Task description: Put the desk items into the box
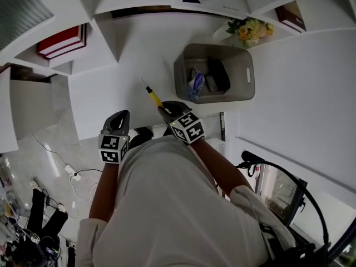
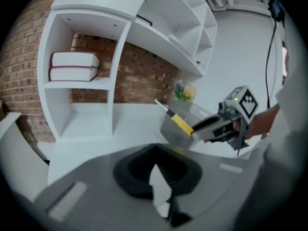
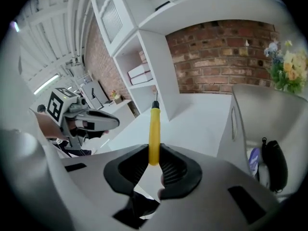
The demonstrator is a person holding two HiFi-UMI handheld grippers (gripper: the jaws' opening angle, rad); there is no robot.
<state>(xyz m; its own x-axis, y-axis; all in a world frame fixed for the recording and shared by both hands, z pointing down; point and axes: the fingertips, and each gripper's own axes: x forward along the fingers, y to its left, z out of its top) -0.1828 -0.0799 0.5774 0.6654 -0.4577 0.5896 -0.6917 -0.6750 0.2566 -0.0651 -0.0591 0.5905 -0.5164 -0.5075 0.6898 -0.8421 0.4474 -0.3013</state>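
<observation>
My right gripper (image 1: 166, 109) is shut on a yellow-handled screwdriver (image 1: 152, 96), whose thin metal tip points up and left over the white desk. In the right gripper view the screwdriver (image 3: 154, 134) stands upright between the two black pads. The grey box (image 1: 242, 96) sits to the right of it, with a black item (image 1: 218, 74) and a blue-white packet (image 1: 196, 84) inside. My left gripper (image 1: 118, 122) hangs at the desk's near edge, shut and holding nothing. From the left gripper view the right gripper (image 2: 208, 125) shows with the screwdriver (image 2: 179, 121) in front of the box (image 2: 174, 132).
White shelving runs along the back with red-spined books (image 1: 62, 40) at the left and another book (image 1: 290, 15) at the right. A bunch of yellow flowers (image 1: 251, 30) stands behind the box. Cables (image 1: 72, 174) lie on the floor at the left.
</observation>
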